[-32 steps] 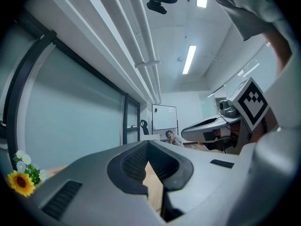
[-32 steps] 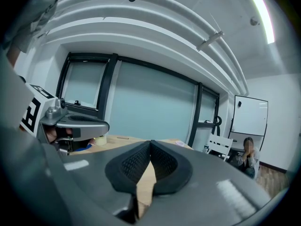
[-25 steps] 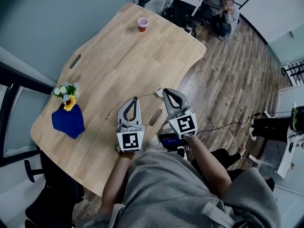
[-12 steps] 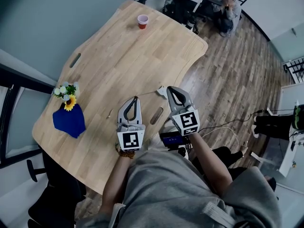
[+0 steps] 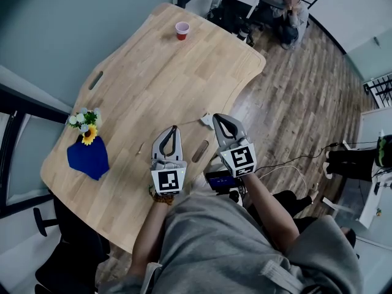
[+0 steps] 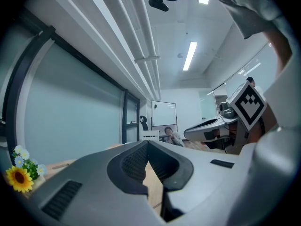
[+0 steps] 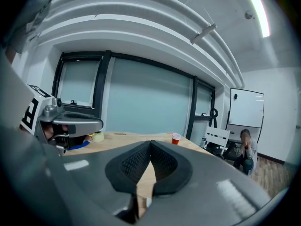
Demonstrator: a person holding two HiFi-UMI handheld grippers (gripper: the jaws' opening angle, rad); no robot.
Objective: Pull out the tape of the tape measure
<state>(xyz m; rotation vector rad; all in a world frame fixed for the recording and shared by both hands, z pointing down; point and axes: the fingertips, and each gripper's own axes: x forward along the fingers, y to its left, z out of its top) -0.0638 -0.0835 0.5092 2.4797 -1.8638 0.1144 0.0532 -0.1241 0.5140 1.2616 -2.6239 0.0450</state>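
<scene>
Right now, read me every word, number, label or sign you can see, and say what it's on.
No readable words or numbers anywhere.
Cube on the left gripper: black-and-white square marker pattern, not text.
Cube on the right gripper: same kind of pattern, not text.
On the red cup: no print can be made out.
On the whiteboard: no writing can be made out.
On the blue panel by the right gripper: too small and blurred to read.

An office meeting room: a large wooden table (image 5: 153, 72) at centre, a black office chair (image 5: 67, 259) at 7 o'clock, a whiteboard (image 6: 163, 113), a glass partition (image 7: 146, 102) and ceiling strip lights (image 6: 189, 55).
</scene>
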